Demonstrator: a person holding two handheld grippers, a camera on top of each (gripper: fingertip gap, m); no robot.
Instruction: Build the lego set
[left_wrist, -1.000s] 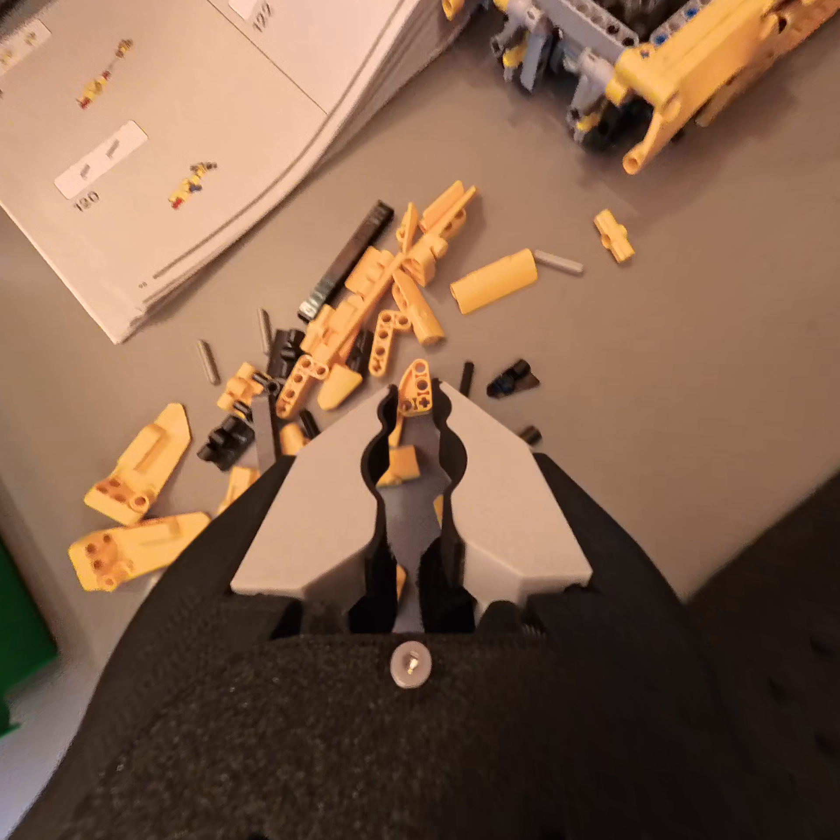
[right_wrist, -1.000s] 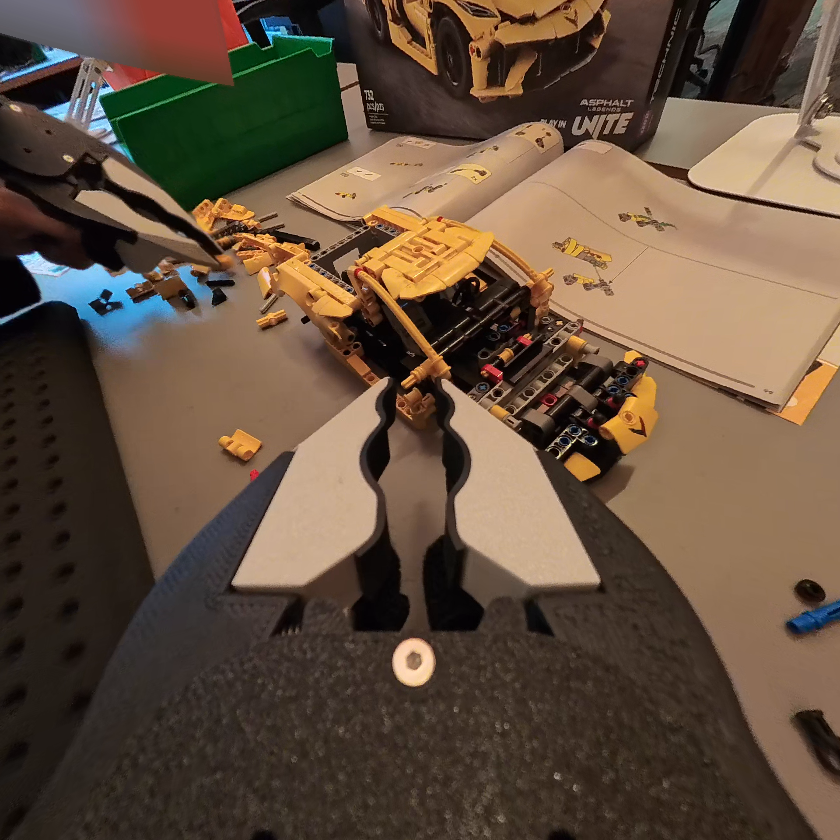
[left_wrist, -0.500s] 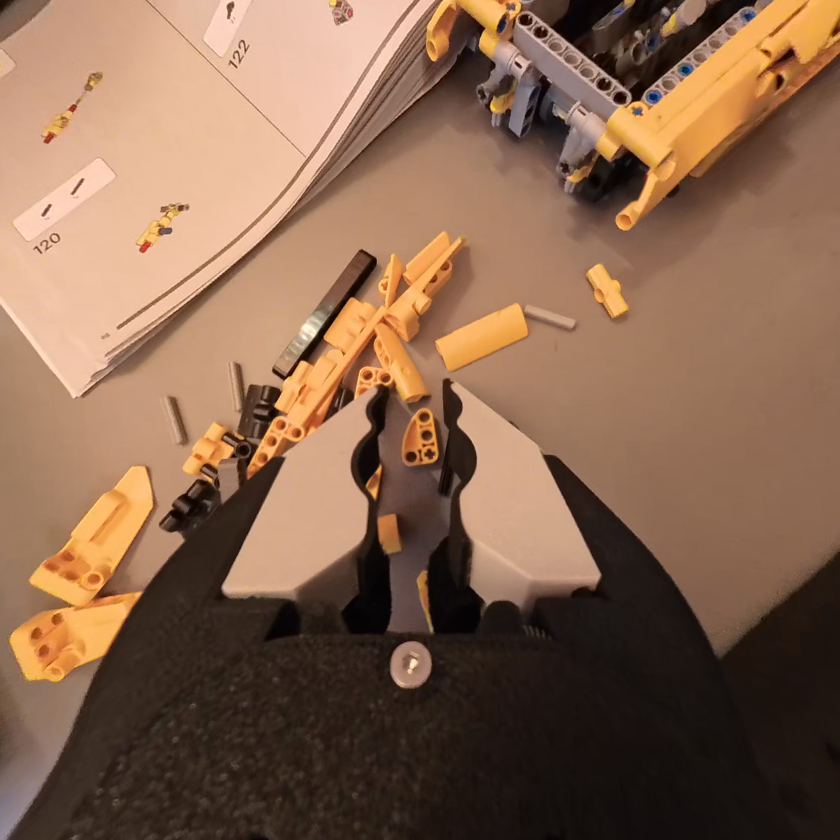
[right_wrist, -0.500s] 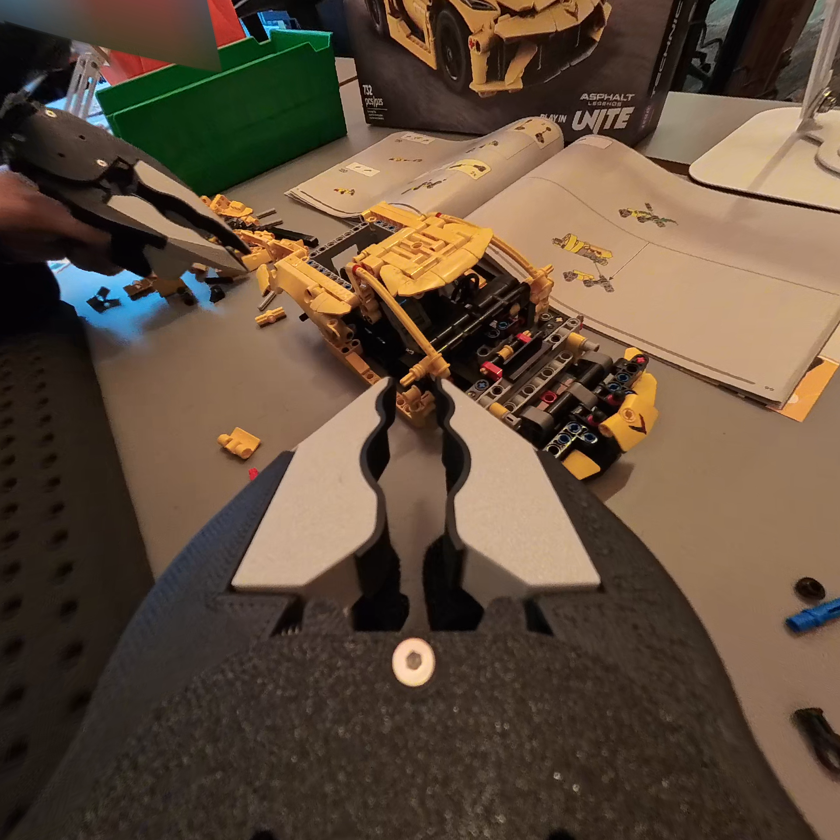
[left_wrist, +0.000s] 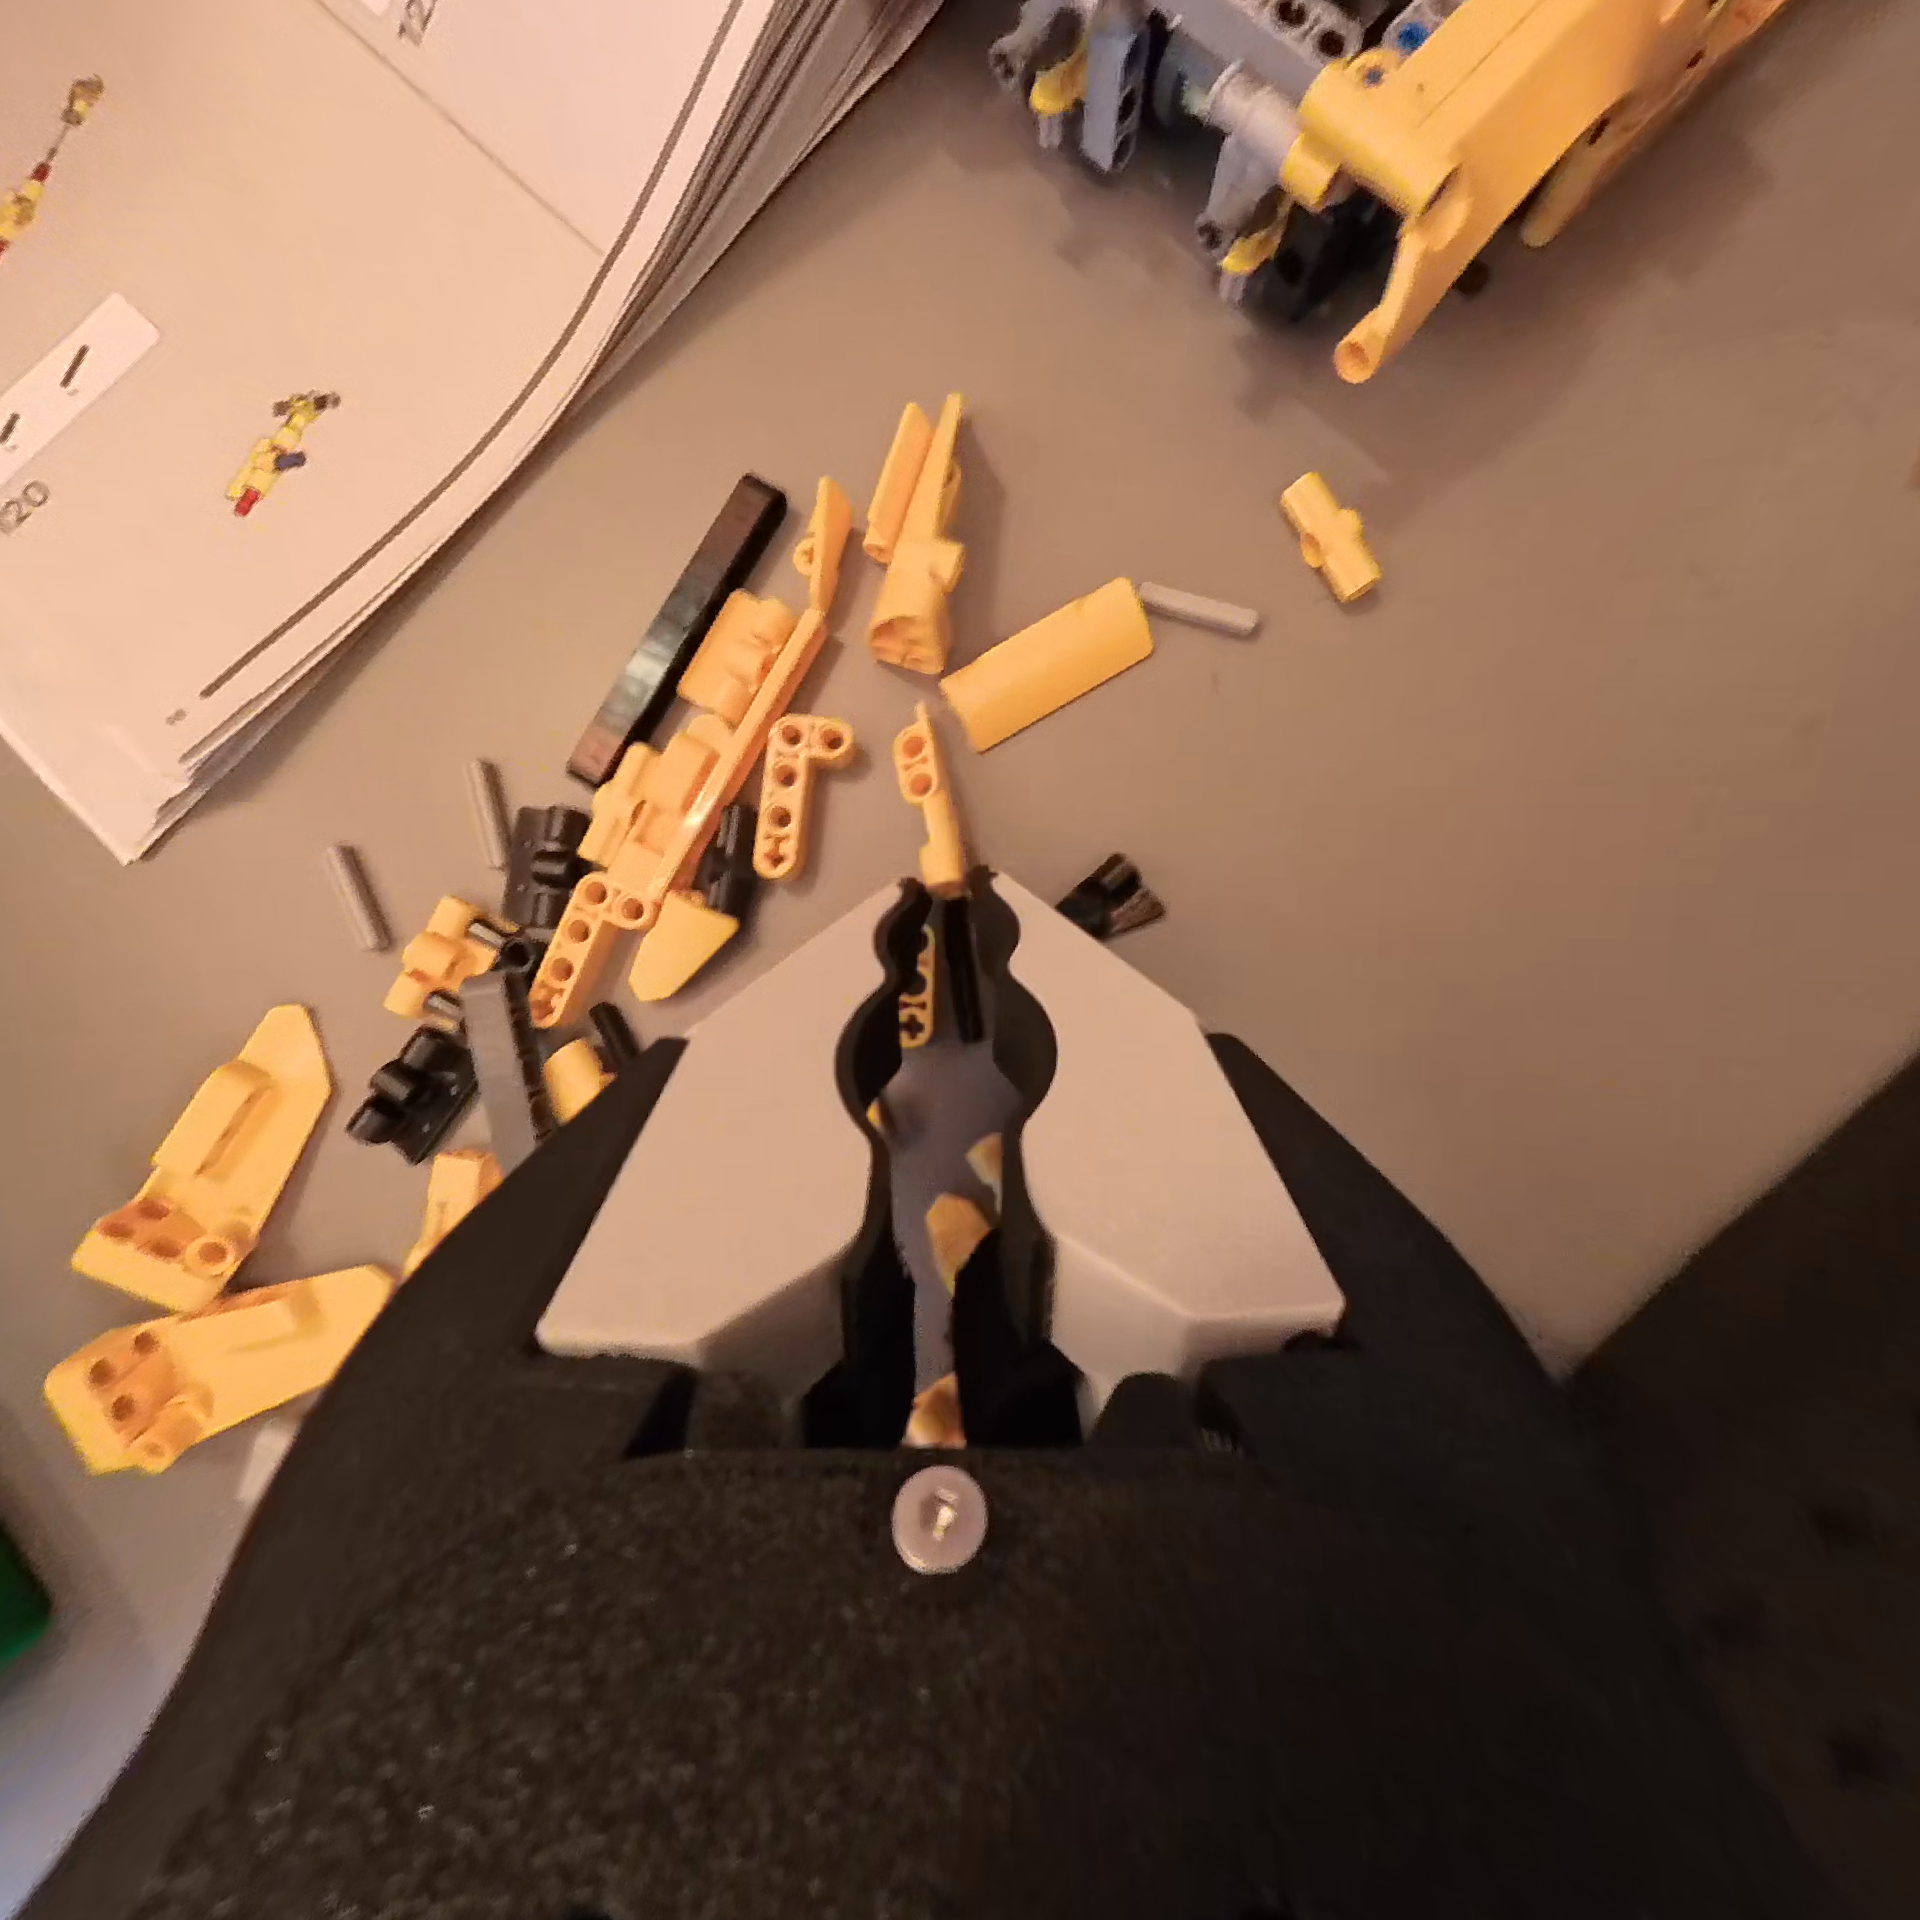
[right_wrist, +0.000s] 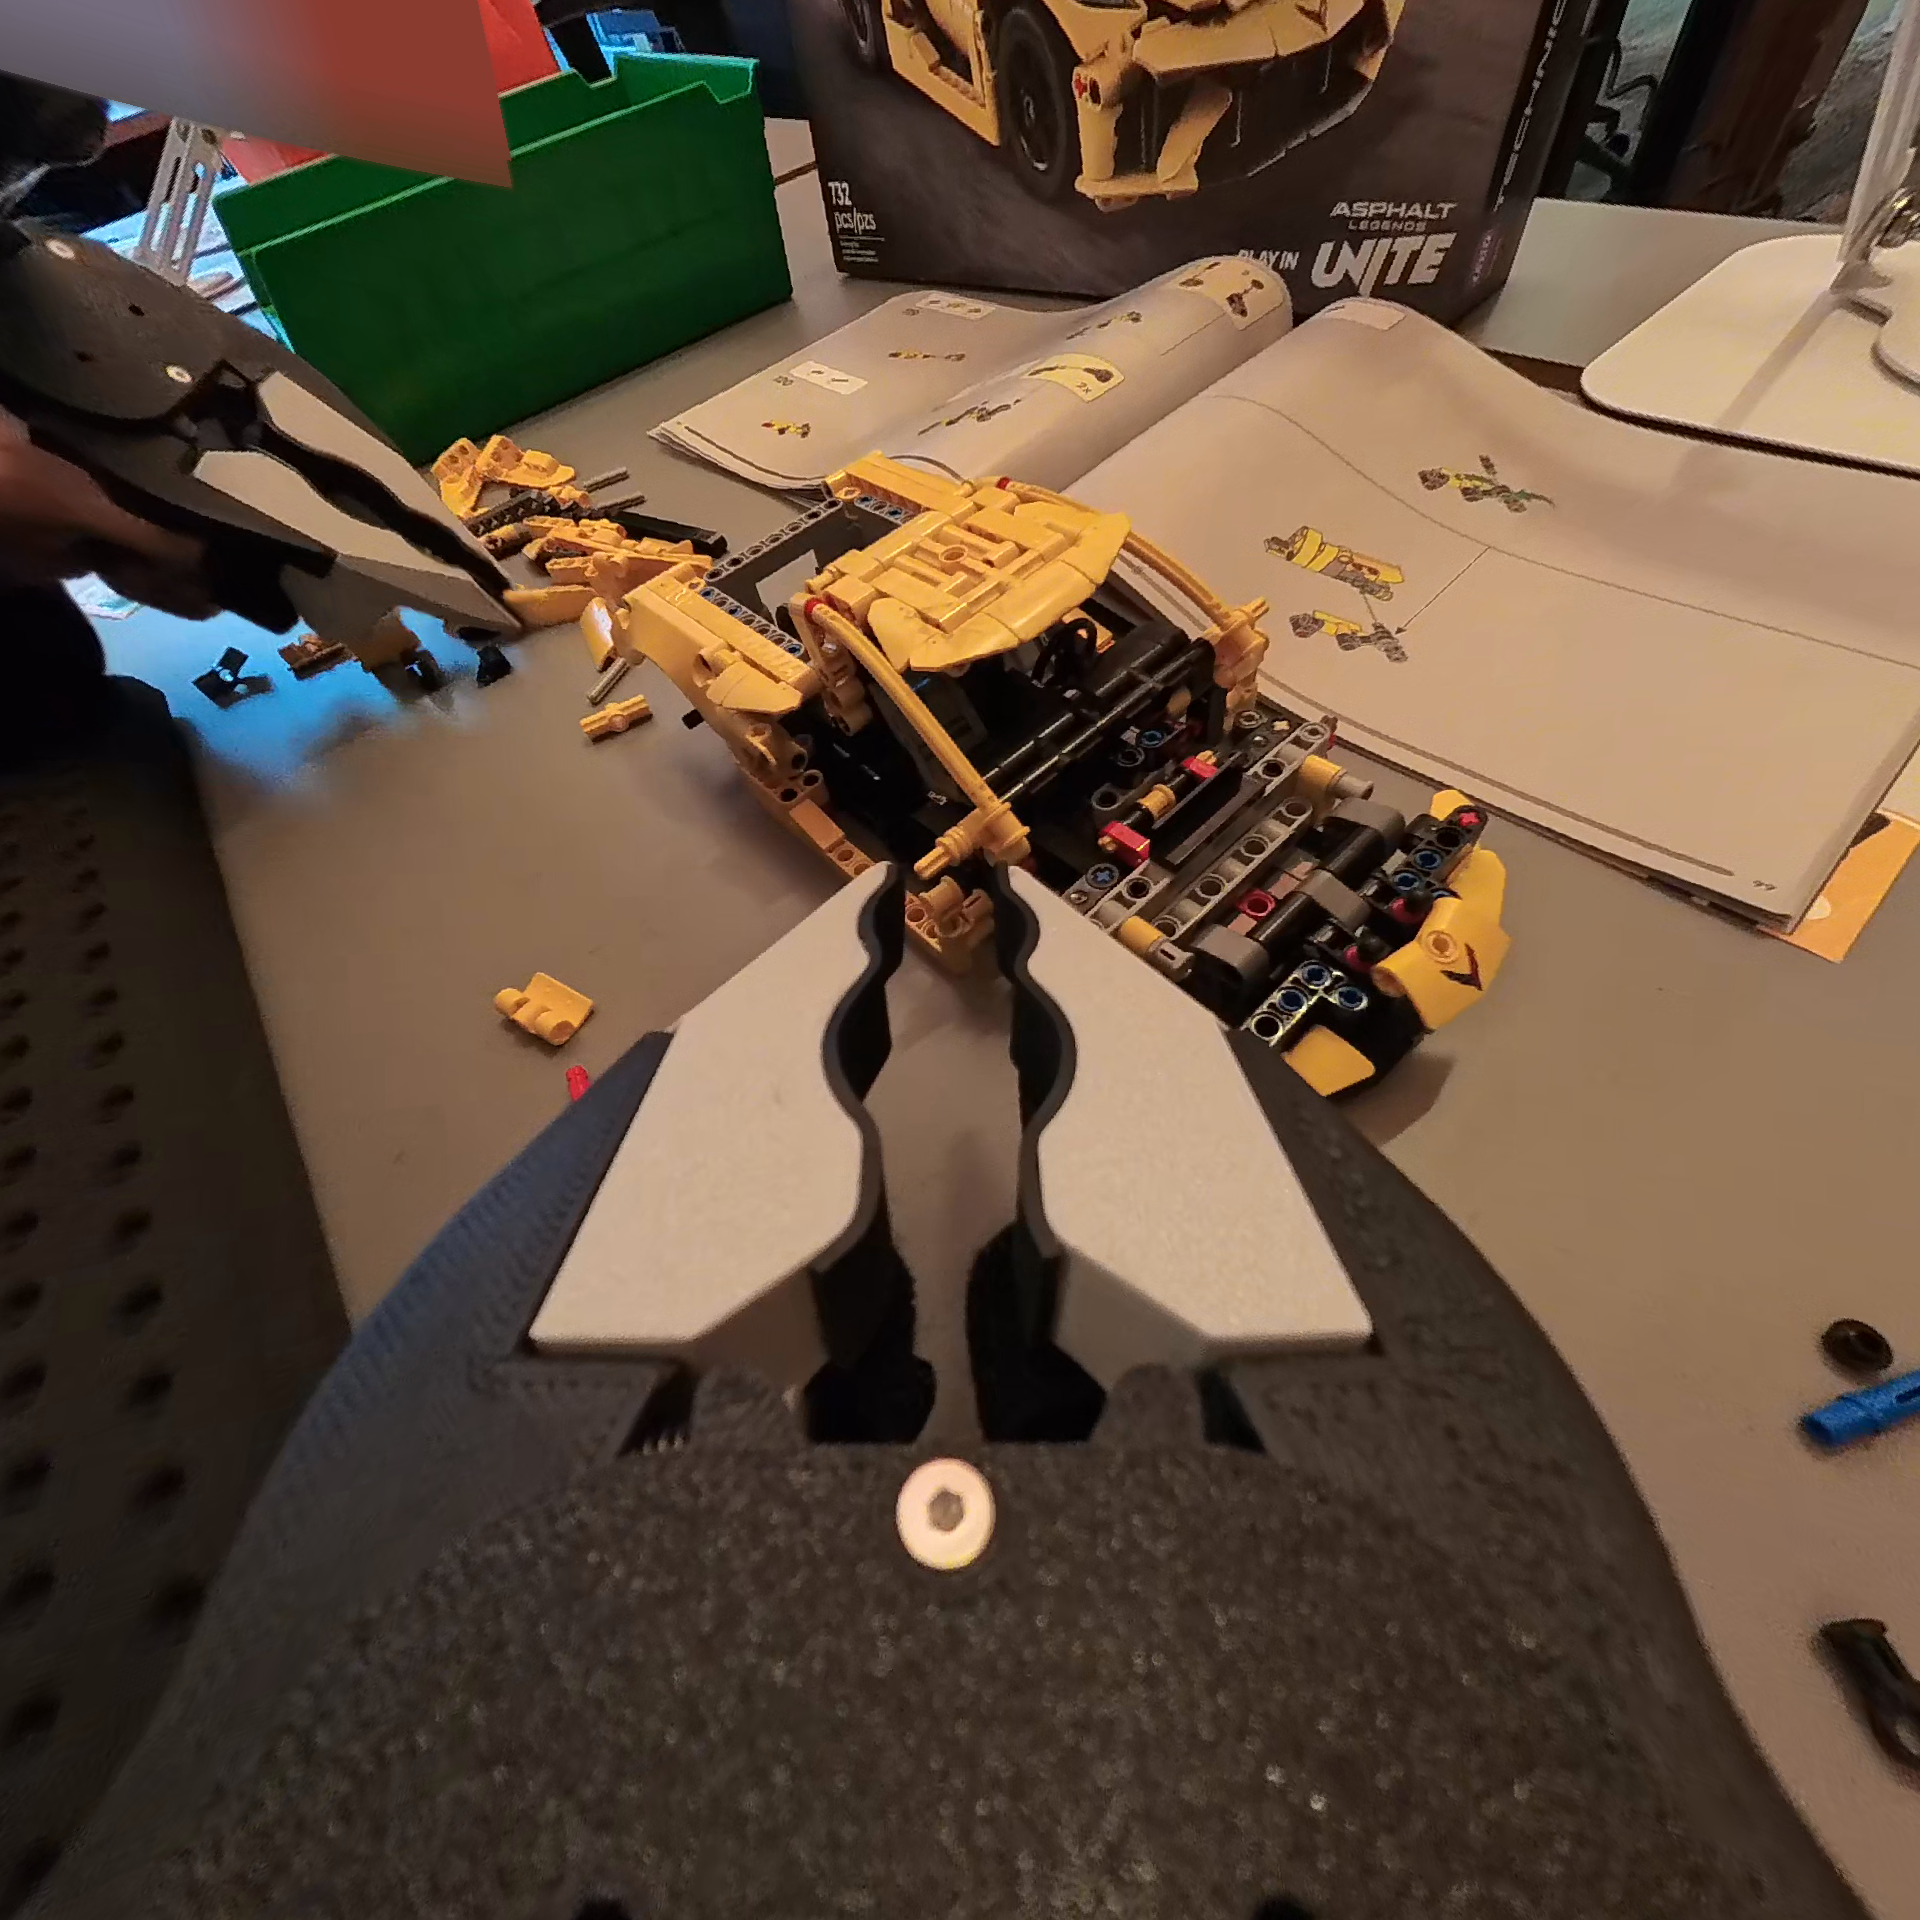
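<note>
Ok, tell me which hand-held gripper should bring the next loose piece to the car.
Left. The left hand-held gripper is at the loose yellow pieces, apparently already pinching a small yellow piece. The right hand-held gripper waits open at the car.

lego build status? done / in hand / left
Done: the car's frame and roof. In hand: the left gripper is shut on a small yellow piece; the right gripper is open at the car's side. Left: the loose parts pile.

Yellow-black car model (right_wrist: 1039, 707), green bin (right_wrist: 499, 281)
</note>
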